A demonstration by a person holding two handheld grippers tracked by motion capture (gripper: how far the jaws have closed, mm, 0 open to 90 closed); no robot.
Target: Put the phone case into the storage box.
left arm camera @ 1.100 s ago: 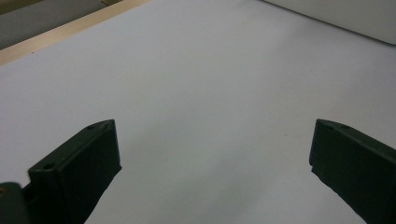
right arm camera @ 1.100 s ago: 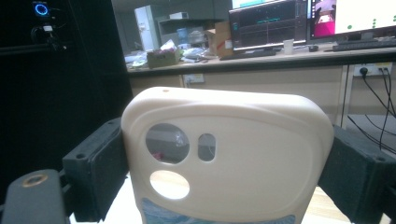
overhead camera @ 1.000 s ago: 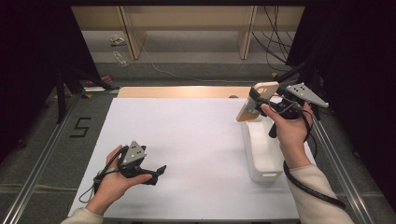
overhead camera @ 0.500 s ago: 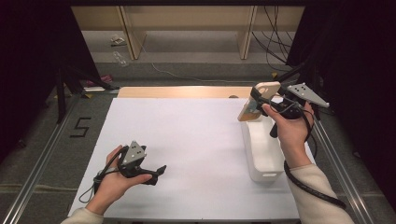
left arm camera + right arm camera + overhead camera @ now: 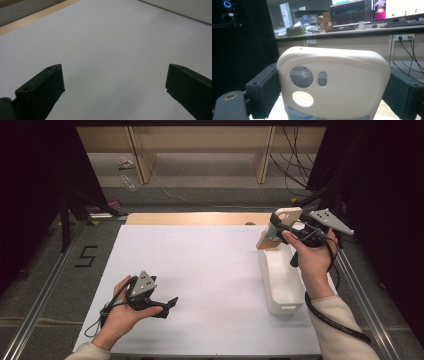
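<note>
Writing is absent from the cream phone case (image 5: 332, 85) clamped by the right tool (image 5: 332, 87).

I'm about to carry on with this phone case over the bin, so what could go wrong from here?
The right gripper pinches the smooth cream plastic phone case only by its side edges, so it might slip or twist. It is held above the far end of the white plastic bin, so a drop could land outside. The left gripper rests open, too far off to catch it.
</note>
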